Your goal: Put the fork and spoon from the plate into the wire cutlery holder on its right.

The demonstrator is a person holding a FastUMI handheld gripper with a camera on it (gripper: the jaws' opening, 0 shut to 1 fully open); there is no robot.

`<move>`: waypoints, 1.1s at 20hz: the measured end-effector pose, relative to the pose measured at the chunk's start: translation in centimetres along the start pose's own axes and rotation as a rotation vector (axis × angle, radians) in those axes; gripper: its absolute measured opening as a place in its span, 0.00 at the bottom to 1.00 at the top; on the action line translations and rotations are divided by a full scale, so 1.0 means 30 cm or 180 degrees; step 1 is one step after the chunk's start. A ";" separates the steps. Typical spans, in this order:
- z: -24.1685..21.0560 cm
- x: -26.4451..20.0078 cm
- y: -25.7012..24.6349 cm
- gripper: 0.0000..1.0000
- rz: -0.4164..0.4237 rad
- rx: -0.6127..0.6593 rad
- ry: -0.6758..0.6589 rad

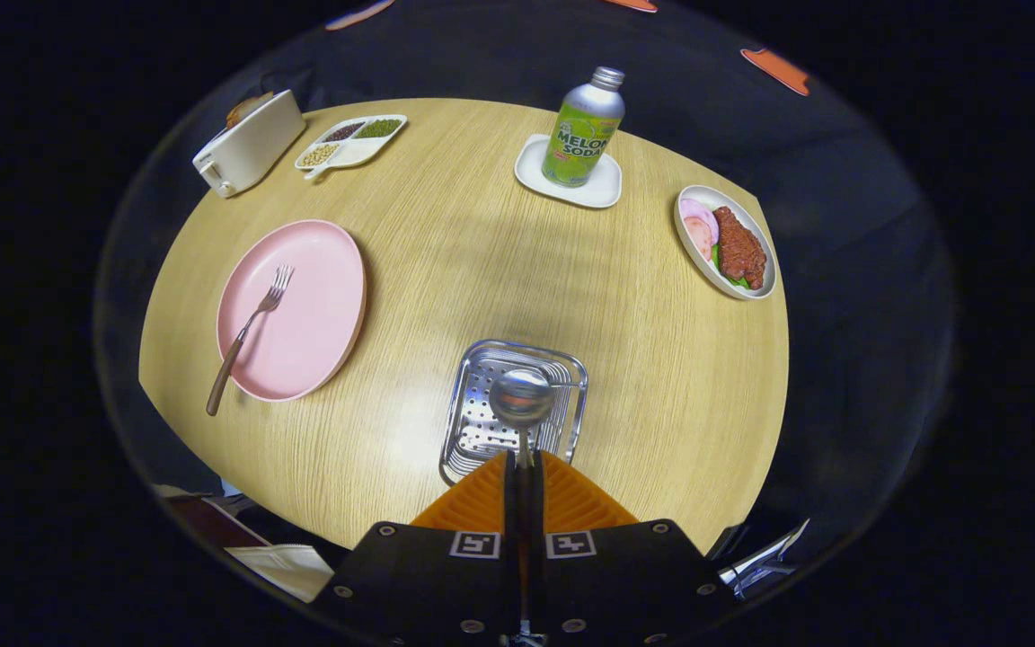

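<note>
A: Well, how many things are on the table?

B: One pink plate with one fork on it. One spoon. One shiny metal holder with little holes in its bottom. One green bottle standing on one small white tray. One white dish of meat and ham. One tray of beans with parts in it. One white toaster.

A: Which way does the fork go?

B: It lies flat and slanted. Its prongs sit near the middle of the plate and point away toward the far side of the table. Its brown handle runs back over the near rim of the plate and pokes out above the table.

A: And the spoon?

B: The spoon is in the gripper. Its long line runs straight ahead, the same way the fingers go. The round bowl is out in front, just past the tips, and it hangs over the holder. The thin handle runs back between the two orange fingers.

A: Are the fingers apart?

B: No, they are pressed close, one on each side, pinching the spoon handle.

A: Where is the gripper?

B: It is up above the near part of the table, looking down at the holder. The plate is off to its left.
</note>
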State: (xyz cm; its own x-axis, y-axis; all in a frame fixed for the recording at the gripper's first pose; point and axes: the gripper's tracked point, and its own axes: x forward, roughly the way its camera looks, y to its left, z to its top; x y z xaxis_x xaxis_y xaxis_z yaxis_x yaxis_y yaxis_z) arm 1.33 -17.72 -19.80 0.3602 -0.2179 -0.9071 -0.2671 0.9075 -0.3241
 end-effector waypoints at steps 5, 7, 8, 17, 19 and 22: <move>0.024 0.011 0.014 0.08 0.0001 0.0001 -0.0005; 0.034 0.003 0.015 0.10 -0.0002 0.0039 -0.0040; 0.037 -0.002 0.016 0.10 0.0001 0.0074 -0.0057; 0.169 -0.141 0.093 0.82 0.0000 0.0505 -0.0837; 0.202 -0.165 0.135 0.99 -0.0013 0.0587 -0.1095; 0.232 -0.190 0.225 0.99 0.0011 0.0671 -0.1335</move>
State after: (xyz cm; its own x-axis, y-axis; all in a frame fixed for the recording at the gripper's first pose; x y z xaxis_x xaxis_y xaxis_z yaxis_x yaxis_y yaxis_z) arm 3.70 -7.85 -14.96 0.7013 -0.0903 -0.7071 -0.0971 0.9706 -0.2203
